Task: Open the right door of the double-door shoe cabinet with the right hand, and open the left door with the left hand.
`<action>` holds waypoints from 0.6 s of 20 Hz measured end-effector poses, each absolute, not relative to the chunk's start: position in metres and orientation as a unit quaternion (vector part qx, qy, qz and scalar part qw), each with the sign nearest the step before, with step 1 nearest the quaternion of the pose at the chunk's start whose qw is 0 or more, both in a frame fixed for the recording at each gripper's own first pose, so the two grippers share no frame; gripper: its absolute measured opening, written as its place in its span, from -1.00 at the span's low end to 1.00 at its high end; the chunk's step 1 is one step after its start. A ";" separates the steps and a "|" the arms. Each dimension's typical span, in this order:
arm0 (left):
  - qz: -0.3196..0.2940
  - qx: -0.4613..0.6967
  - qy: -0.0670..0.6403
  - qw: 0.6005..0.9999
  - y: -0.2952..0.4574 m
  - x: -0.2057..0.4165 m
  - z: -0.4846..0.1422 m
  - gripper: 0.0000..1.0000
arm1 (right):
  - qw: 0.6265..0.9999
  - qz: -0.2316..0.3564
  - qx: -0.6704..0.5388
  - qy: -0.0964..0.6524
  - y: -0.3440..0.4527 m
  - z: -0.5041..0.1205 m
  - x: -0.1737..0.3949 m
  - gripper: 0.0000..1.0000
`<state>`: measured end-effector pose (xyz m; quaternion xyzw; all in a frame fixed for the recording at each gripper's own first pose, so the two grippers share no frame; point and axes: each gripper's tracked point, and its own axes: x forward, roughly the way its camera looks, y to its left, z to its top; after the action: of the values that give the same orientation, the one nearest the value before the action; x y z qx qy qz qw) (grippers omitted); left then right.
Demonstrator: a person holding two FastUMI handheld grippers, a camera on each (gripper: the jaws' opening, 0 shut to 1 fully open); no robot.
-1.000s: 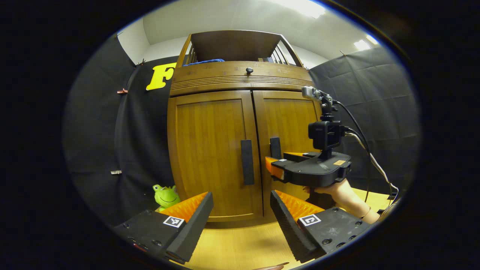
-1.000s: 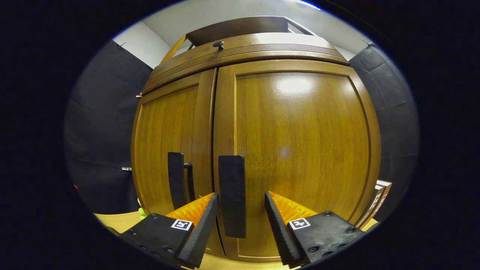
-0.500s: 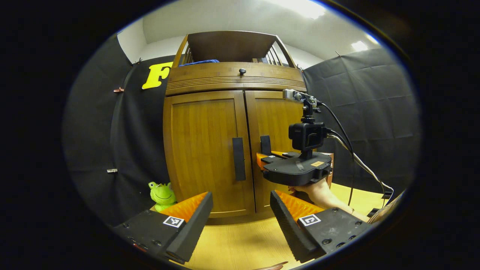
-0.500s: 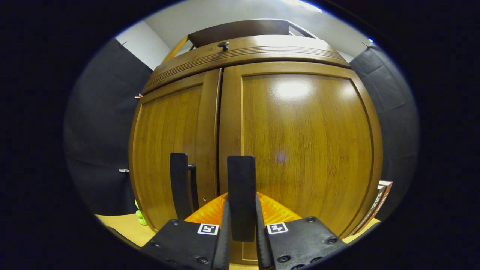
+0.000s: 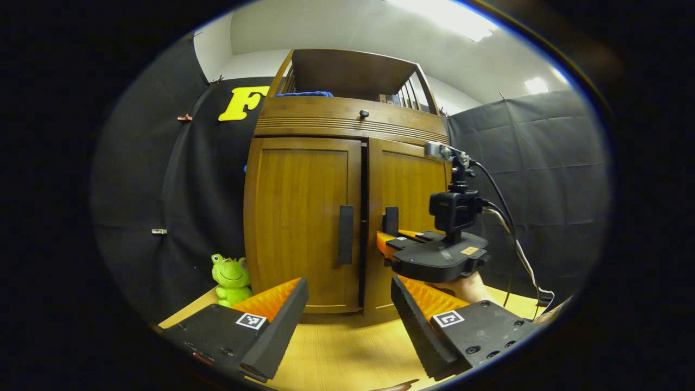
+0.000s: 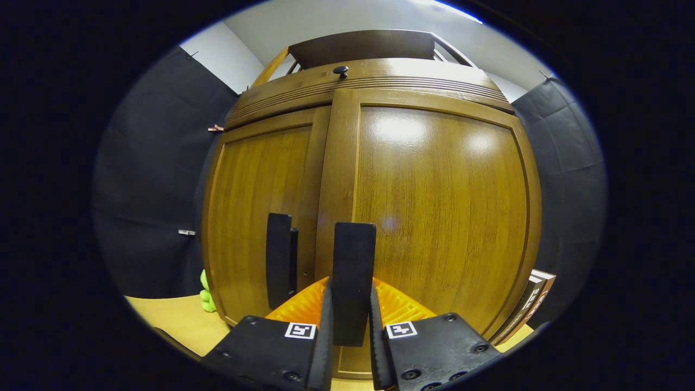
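- Shoe cabinet (image 5: 304, 217) stands at the far edge of the pale wooden tabletop (image 5: 336, 353), against the black cloth wall; the left gripper view shows its front square-on.
- Right gripper (image 6: 350, 326): jaws pressed together on the right door handle (image 6: 353, 282), a flat dark vertical bar; both fingers bear on the bar's lower part, one on each side.
- In the left gripper view the right gripper (image 5: 386, 244) sits at the right door handle (image 5: 390, 220), a hand (image 5: 469, 288) under its body, cables trailing off to the right.
- Right door (image 5: 410, 217) is ajar: its inner edge stands a little proud of the cabinet front, with a dark vertical gap (image 5: 363, 228) between it and the left door.
- Left door (image 5: 301, 222) lies flush and closed; its left door handle (image 5: 345, 234) is untouched, just beside the gap.
- Left gripper (image 5: 347, 320): fingers spread wide, nothing between them, held over the tabletop well short of the cabinet front and roughly in line with the left door handle.
- Green frog toy (image 5: 231, 278) sits on the tabletop beside the cabinet's lower left corner.
- Small dark knob (image 5: 364, 114) on the band above the doors; a blue cloth (image 5: 304, 94) lies on the railed top shelf at its left end.
- Right gripper view: something box-like (image 6: 529, 304) stands at the cabinet's lower right corner; too cut off to identify.
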<state>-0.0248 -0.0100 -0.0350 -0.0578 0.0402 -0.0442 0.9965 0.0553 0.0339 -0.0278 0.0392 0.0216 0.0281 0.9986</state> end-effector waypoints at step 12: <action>-0.061 -0.055 0.043 0.996 -0.032 -0.033 -0.036 0.91 | 0.998 0.055 0.015 0.020 0.016 -0.013 -0.023 -0.36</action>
<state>-0.0327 -0.0320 -0.0356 -0.0555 0.0426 -0.0610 0.9957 -0.0226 0.0155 -0.0131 0.0154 0.0203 0.0548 0.9982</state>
